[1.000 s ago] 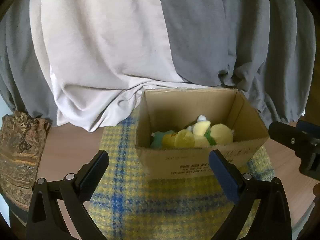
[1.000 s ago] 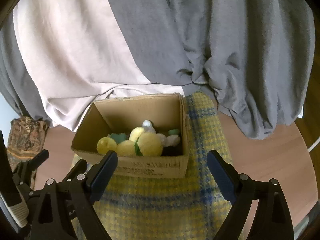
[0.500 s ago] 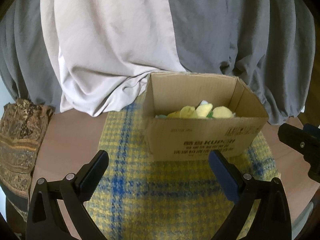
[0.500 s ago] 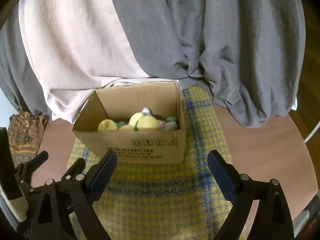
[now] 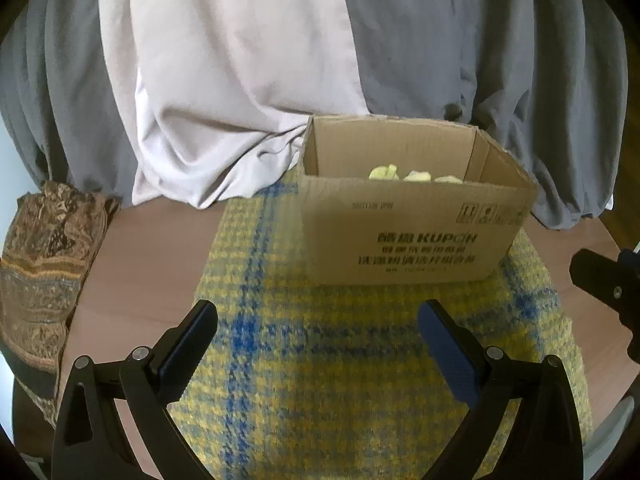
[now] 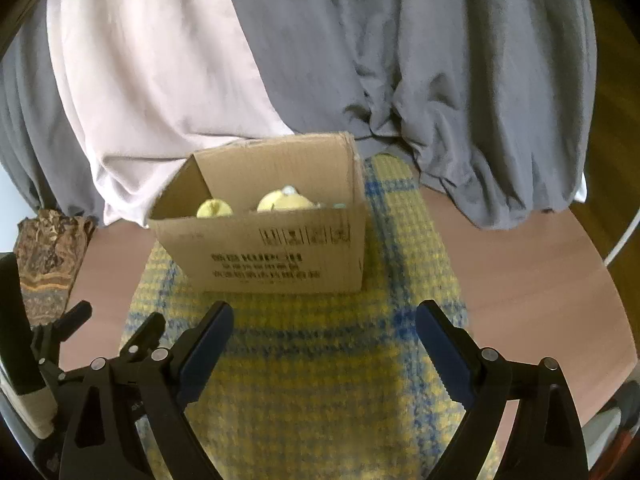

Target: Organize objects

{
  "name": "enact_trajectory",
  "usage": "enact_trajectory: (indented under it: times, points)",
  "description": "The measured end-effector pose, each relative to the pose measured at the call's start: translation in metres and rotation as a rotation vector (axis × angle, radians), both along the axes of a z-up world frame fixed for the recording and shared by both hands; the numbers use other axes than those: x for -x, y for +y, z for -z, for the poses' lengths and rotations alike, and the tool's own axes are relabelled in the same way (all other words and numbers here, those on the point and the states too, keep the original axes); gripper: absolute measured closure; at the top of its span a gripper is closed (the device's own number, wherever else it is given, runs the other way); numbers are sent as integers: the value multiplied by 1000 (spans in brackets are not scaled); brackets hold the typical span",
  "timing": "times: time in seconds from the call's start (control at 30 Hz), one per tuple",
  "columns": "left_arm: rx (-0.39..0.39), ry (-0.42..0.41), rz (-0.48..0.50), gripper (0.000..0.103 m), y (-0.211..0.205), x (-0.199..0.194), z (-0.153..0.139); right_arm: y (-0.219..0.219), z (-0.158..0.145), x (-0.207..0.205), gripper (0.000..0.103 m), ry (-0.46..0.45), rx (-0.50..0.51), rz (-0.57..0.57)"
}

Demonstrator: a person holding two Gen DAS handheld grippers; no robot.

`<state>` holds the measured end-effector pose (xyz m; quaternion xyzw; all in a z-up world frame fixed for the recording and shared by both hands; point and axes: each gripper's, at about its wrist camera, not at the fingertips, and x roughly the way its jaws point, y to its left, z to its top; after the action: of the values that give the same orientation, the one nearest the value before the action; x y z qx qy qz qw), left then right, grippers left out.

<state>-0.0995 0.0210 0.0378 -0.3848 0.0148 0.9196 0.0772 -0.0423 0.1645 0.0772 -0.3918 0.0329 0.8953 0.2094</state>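
Grey and pale drapes hang behind a brown worktop laid with a yellow-blue mat. Ahead of both tongs, left tongs and right tongs, each wide and empty, stands a box of yellow toys.

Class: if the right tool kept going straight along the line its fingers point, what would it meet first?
Probably the yellow-and-blue checked cloth in front of the cardboard box; the open right tool points downward, though depth is uncertain.
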Motion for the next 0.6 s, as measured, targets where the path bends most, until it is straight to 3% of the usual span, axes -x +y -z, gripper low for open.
enact_trajectory:
  times: [0.6]
  points:
    - [-14,-50,-7,1,-4,-46,37,7,43,-55,11,-27,53,77]
